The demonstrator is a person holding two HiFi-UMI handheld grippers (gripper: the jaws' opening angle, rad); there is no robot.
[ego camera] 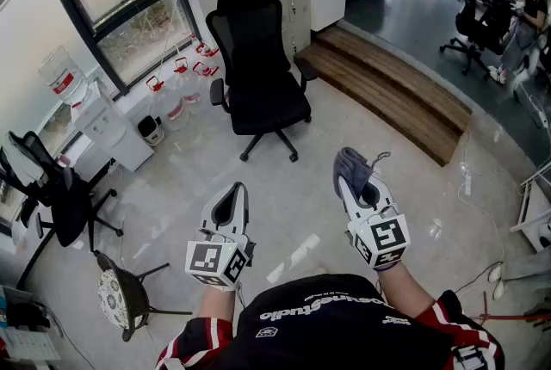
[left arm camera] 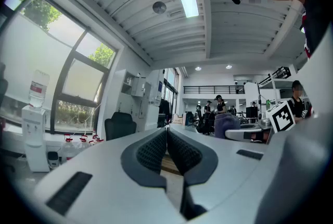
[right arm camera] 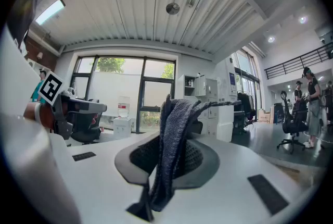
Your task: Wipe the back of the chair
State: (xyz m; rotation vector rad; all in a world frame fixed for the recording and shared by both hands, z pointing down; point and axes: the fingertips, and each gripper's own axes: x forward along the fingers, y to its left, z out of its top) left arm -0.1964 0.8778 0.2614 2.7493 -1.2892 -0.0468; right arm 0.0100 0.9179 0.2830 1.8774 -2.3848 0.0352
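A black office chair stands on the pale floor ahead of me, its tall back toward the cabinets; it also shows small in the left gripper view, the chair under the window. My right gripper is shut on a grey-blue cloth, which hangs between the jaws as a folded strip, the cloth in the right gripper view. My left gripper is shut with nothing in it, its jaws meeting at the tips. Both grippers are held near my chest, well short of the chair.
A water dispenser and red-capped jugs line the window wall at left. Another black chair and a small stool sit at the near left. A wooden step runs at right. People sit at desks far right.
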